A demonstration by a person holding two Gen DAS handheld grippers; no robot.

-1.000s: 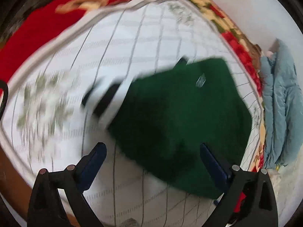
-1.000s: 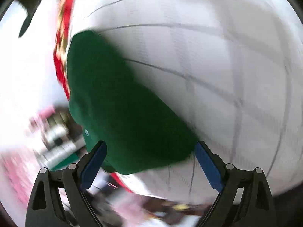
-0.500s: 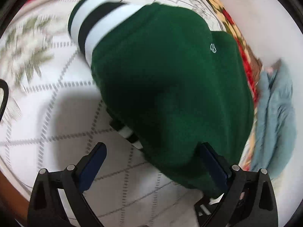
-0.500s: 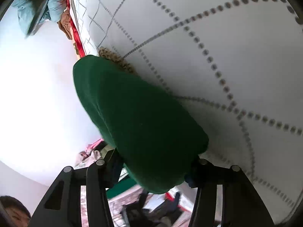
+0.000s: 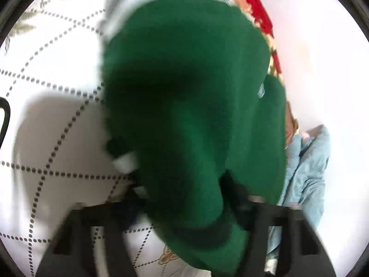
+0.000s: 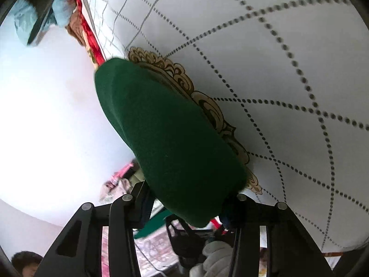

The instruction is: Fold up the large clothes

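Note:
A dark green folded garment (image 5: 193, 106) with white striped cuffs fills the left wrist view, lying on a white quilted bed cover (image 5: 53, 87). My left gripper (image 5: 184, 203) is shut on one thick edge of it; the image is blurred. In the right wrist view the same green garment (image 6: 166, 133) is a thick bundle, and my right gripper (image 6: 186, 203) is shut on its near end, over the white bed cover (image 6: 288, 69) with a gold ornament print.
A light blue cloth (image 5: 306, 168) lies bunched at the right of the bed against a white wall. A red patterned blanket edge (image 5: 260, 16) runs along the bed's far side. Room clutter and a person's head (image 6: 25, 263) show below the right gripper.
Both grippers closed in on the green garment and shut on it; the left was open half a second ago. The garment now fills more of both views.

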